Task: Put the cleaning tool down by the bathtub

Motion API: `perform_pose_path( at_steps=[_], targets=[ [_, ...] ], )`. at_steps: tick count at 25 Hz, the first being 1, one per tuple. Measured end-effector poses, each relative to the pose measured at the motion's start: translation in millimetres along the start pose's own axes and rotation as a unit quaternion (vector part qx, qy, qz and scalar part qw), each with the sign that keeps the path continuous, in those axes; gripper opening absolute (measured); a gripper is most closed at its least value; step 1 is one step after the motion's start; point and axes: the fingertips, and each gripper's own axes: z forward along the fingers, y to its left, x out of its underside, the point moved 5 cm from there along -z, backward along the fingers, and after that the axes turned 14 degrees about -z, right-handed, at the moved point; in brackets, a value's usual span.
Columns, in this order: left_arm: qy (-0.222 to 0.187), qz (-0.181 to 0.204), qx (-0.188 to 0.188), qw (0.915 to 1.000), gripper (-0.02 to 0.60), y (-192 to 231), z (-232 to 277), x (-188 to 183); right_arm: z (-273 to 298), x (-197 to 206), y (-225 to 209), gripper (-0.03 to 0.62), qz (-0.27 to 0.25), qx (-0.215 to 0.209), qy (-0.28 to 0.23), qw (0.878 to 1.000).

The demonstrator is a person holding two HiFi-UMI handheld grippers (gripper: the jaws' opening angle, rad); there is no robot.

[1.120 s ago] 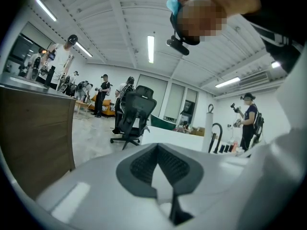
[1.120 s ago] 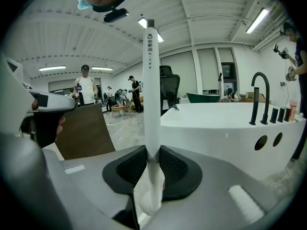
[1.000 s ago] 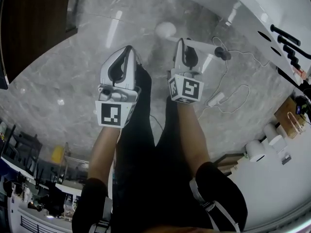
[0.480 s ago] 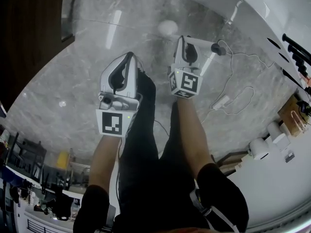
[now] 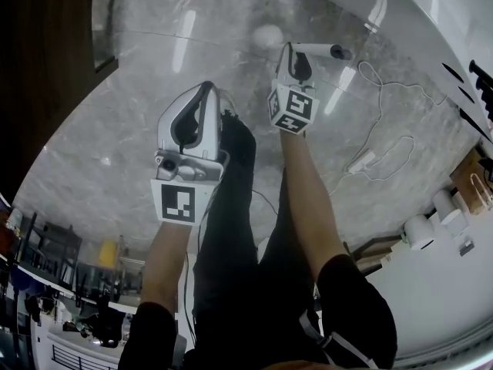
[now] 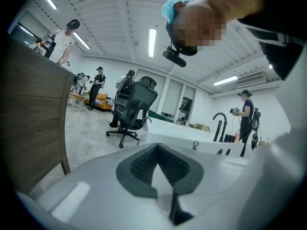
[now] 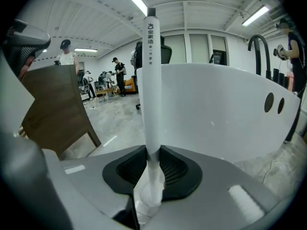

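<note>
The cleaning tool has a long white handle (image 7: 151,75) with a dark end (image 5: 337,52). My right gripper (image 5: 292,51) is shut on that handle, which passes between its dark pads (image 7: 175,169) and sticks out ahead of the jaws. In the head view the handle (image 5: 314,49) points right, toward the white bathtub (image 5: 431,10). The tub's curved wall (image 7: 216,114) fills the right gripper view just behind the handle. My left gripper (image 5: 206,91) is held lower and to the left, over the person's legs. Its jaws (image 6: 159,164) are shut with nothing between them.
A grey marble floor (image 5: 139,129) lies below, with a white cable and plug (image 5: 385,149) near the tub. A dark wooden cabinet (image 5: 42,60) stands at left. Black taps (image 7: 256,44) sit on the tub's rim. An office chair (image 6: 136,104) and several people are farther off.
My right gripper has moved away and up in the head view, carrying the tool handle closer to the bathtub. The left gripper has hardly shifted.
</note>
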Motion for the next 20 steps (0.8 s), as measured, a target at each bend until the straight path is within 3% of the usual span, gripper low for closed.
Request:
perform_pose_path(
  at_steps=[20],
  targets=[
    [0.015,-0.014,0.002,0.9998,0.008,30.2,13.2,19.6,72.7,77.0,21.9,0.083,0.015,0.006,0.09,0.996]
  ],
)
